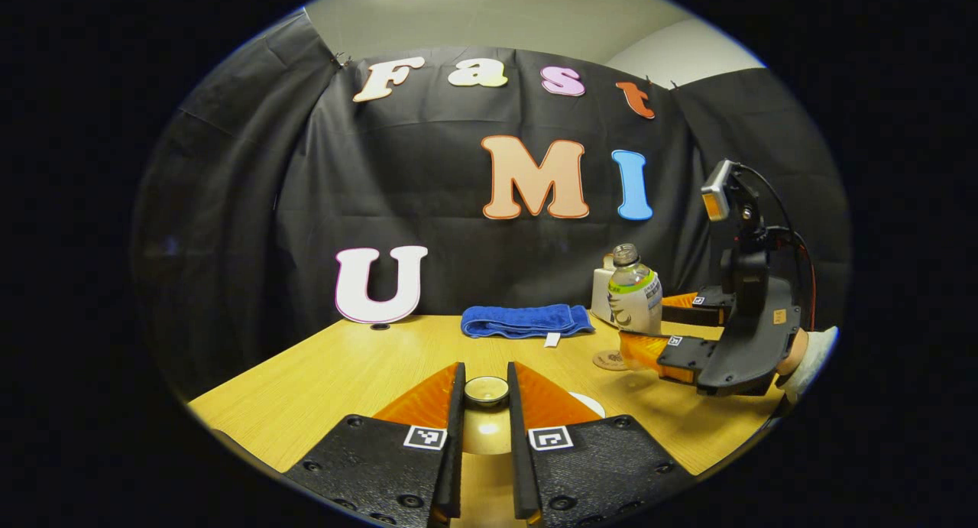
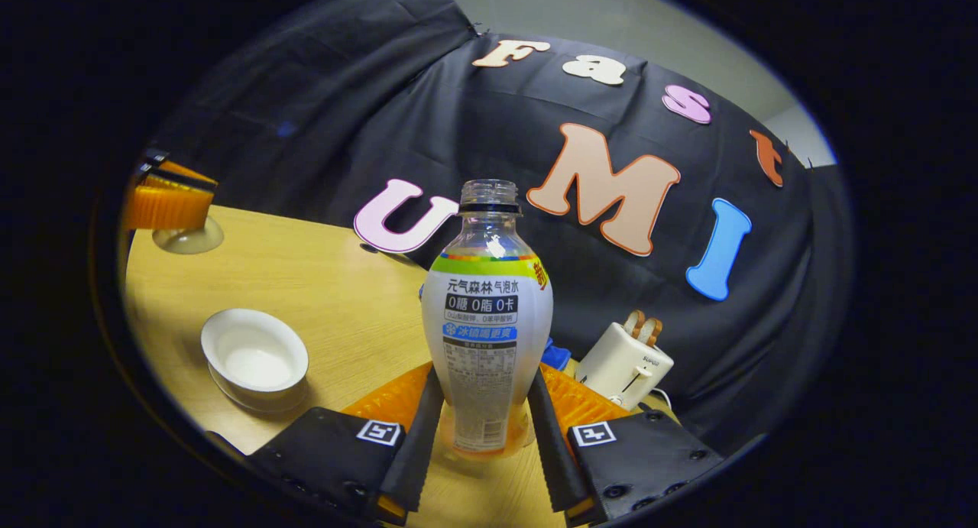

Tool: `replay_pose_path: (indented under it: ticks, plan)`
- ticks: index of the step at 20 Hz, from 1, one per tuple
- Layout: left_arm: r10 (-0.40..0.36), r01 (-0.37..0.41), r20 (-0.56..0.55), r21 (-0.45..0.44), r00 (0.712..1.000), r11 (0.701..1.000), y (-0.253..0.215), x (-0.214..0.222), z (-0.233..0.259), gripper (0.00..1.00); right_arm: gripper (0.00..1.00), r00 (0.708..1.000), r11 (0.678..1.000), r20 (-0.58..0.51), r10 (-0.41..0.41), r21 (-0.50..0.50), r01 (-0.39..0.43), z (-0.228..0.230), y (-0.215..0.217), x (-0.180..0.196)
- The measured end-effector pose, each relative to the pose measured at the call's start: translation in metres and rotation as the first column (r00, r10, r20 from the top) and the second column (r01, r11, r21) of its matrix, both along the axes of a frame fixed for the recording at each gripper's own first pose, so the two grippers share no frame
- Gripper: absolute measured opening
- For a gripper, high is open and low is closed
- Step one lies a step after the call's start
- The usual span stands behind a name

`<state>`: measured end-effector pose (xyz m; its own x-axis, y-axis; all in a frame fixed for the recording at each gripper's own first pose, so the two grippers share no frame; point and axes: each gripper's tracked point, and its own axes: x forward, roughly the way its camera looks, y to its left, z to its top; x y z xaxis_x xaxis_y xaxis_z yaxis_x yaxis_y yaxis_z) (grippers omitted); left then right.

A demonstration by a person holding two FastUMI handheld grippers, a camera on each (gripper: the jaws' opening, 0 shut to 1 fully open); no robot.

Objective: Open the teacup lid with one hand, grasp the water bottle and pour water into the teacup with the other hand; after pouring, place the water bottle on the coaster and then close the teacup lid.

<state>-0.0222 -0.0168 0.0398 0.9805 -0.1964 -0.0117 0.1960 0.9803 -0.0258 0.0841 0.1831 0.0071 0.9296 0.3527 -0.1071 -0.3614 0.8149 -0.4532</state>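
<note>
Jaws: left gripper (image 1: 486, 394) clamped on the lid (image 1: 486, 390), lifted off; right gripper (image 2: 481, 406) clamped low on the bottle (image 2: 487, 337). Cup (image 2: 254, 354) sits open near the table's (image 2: 321, 283) front edge. Bottle uncapped, thin plastic, likely squashy; low grip seems sound. Lid small, slick, breakable.

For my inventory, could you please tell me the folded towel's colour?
The folded towel is blue, clearest in the left gripper view.

The uncapped water bottle (image 2: 487, 337) stands upright between the right gripper's (image 2: 486, 406) fingers. The white teacup (image 2: 254, 354) sits open to its left, the coaster (image 1: 609, 360) beneath the bottle.
</note>
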Motion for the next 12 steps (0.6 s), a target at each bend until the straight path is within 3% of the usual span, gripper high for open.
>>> replay_pose_path:
  ticks: [4, 12]
  plan:
    - [-0.001, 0.001, -0.004, -0.001, 1.000, 1.000, 0.001, 0.001, -0.002, 0.24, 0.68, 0.999, 0.995, -0.044, -0.026, 0.093, 0.030, -0.001, -0.006, 0.023]
    - [-0.008, 0.007, -0.029, -0.011, 1.000, 1.000, 0.001, 0.000, -0.012, 0.24, 0.67, 0.987, 0.956, -0.124, -0.099, 0.264, 0.129, -0.007, -0.027, 0.074]
